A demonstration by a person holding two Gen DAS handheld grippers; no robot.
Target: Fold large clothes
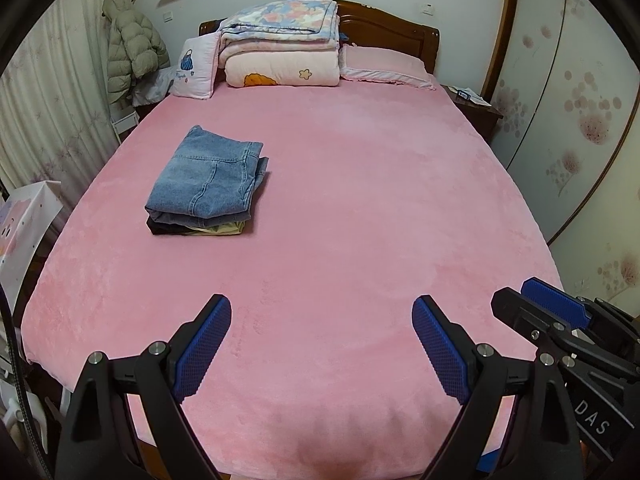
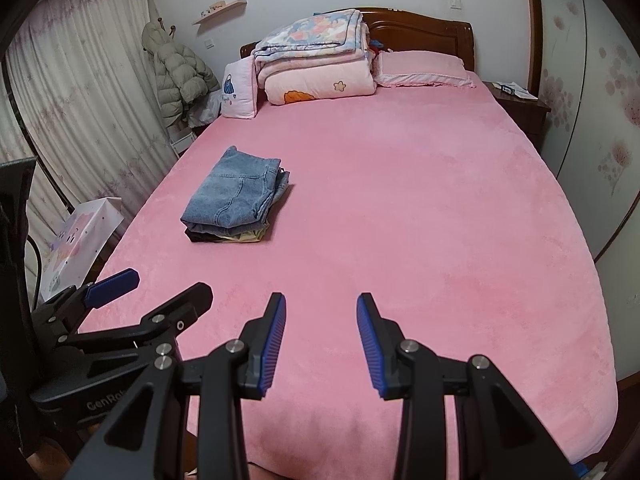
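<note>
A stack of folded clothes [image 1: 206,184] lies on the left half of the pink bed [image 1: 360,200], with blue jeans on top and dark and pale yellow garments beneath. It also shows in the right wrist view [image 2: 236,200]. My left gripper [image 1: 322,310] is open and empty, held over the near edge of the bed, well short of the stack. My right gripper [image 2: 321,306] is open and empty beside it, also over the near edge. Each gripper shows at the side of the other's view.
Folded quilts [image 1: 280,44] and pillows [image 1: 384,66] are piled against the wooden headboard. A padded coat [image 1: 132,48] hangs by the curtains on the left. A nightstand [image 1: 476,110] and wardrobe doors stand on the right. A white box [image 2: 80,240] sits left of the bed.
</note>
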